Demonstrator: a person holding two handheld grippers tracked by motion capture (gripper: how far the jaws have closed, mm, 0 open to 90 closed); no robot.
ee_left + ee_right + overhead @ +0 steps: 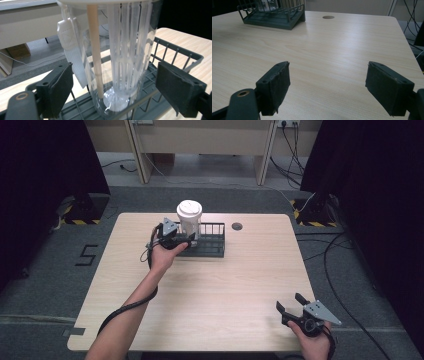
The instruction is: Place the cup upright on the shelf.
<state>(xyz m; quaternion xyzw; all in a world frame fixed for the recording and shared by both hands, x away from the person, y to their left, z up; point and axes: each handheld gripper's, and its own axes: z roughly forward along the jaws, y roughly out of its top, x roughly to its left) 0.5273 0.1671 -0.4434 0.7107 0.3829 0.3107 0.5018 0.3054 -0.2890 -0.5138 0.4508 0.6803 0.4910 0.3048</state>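
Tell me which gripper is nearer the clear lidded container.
Left. The left gripper has open jaws either side of the container; the right gripper sits at the table's near right corner.

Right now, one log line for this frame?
left gripper: open, jaws either side of clear cup in wire rack | right gripper: open, over table

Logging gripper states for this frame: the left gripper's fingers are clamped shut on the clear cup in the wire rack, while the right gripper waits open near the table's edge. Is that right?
Not quite. In the left gripper view, the left gripper is open: its fingers stand apart on either side of the clear cup, not clamped on it. The rest holds: the cup stands in the wire rack, and the right gripper waits open near the table's edge.
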